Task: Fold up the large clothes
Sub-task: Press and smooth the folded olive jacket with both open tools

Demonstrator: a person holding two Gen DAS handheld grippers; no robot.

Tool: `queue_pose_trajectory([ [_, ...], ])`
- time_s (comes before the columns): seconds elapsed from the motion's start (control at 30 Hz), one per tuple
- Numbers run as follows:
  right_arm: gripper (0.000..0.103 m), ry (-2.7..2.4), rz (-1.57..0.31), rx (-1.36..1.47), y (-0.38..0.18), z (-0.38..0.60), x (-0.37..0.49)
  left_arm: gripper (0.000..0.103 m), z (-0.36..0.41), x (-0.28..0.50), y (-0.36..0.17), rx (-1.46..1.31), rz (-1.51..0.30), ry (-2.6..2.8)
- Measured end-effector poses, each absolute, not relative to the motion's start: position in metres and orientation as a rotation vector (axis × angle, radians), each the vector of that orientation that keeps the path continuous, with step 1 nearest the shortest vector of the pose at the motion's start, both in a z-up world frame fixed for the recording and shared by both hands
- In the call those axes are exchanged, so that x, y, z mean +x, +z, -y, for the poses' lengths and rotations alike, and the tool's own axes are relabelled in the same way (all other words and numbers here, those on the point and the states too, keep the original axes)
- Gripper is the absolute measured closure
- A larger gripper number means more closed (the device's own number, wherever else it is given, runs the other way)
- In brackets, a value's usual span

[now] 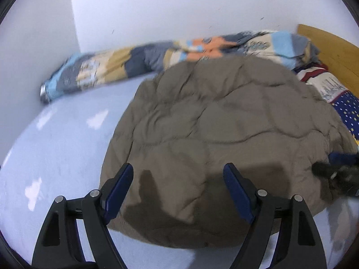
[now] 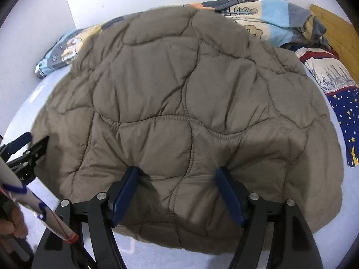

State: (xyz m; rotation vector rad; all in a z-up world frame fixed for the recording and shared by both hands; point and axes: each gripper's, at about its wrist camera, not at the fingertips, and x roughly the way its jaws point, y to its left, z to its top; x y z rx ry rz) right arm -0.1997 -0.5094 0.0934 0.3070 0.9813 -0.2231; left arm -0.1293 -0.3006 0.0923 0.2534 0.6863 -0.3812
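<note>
While the quilted brown jacket lies spread on the pale blue bed | left claw spread above its near hem | right claw spread, tips denting the fabric | patterned blanket along white wall | wooden headboard at right

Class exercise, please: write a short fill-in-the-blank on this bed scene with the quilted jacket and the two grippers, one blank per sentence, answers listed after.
1. The quilted jacket is ____ in colour.
2. The jacket lies on a pale blue ____.
3. The jaws of the right gripper stand ____, with jacket fabric between them.
4. Behind the jacket, along the wall, lies a patchwork ____.

Missing words: brown; bed; open; blanket
</note>
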Motion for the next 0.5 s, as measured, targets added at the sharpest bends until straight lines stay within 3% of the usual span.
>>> queue_pose_trajectory([
  [0.23,0.027,-0.375,-0.842,0.313,0.14,0.555,-0.236,0.021,0.319,-0.136,0.09,0.267,-0.688,-0.442],
  [0.5,0.026,-0.444,-0.972,0.491,0.098,0.602,-0.257,0.021,0.322,-0.131,0.078,0.255,-0.722,-0.439],
])
